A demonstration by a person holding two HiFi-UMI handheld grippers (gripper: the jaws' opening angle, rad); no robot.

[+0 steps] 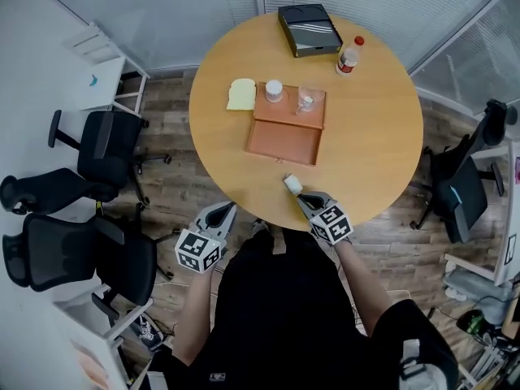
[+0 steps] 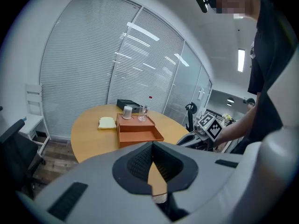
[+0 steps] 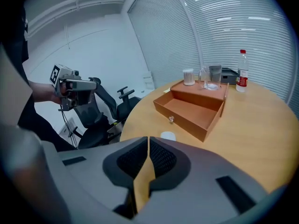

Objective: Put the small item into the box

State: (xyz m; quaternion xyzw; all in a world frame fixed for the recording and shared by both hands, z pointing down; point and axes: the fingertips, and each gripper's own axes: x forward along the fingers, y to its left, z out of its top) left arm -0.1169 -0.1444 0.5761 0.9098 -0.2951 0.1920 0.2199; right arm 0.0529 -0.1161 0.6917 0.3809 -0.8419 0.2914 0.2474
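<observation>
My right gripper [image 1: 301, 197] reaches over the near edge of the round tabletop [image 1: 382, 136], pointing down and forward, and its fingers are pressed together with nothing between them, as the right gripper view shows [image 3: 148, 141]. The small item [image 1: 292, 184], a little white piece, lies on the wood just in front of those fingertips, outside the box and not in my grip; in the right gripper view it sits just past the tips [image 3: 167, 136], between them and the box. The box [image 1: 284, 142] is orange-brown and stands open near the middle of the tabletop, well apart from the small item, its open tray turned toward me with a small knob on its front wall [image 3: 171, 119]. On the flat part behind the tray stand a white jar [image 1: 274, 90] and a clear glass [image 1: 306, 99], side by side. A yellow sponge [image 1: 241, 94] lies on the tabletop just left of that flat part. At the far edge are a black case [image 1: 309, 29] and, to its right, a bottle with a red cap [image 1: 348, 56]. My left gripper [image 1: 228, 210] hangs off the tabletop's near edge, to my left, above the floor, and its fingers are closed on nothing as well [image 2: 152, 146]. Black office chairs [image 1: 106, 157] stand on the floor to the left
</observation>
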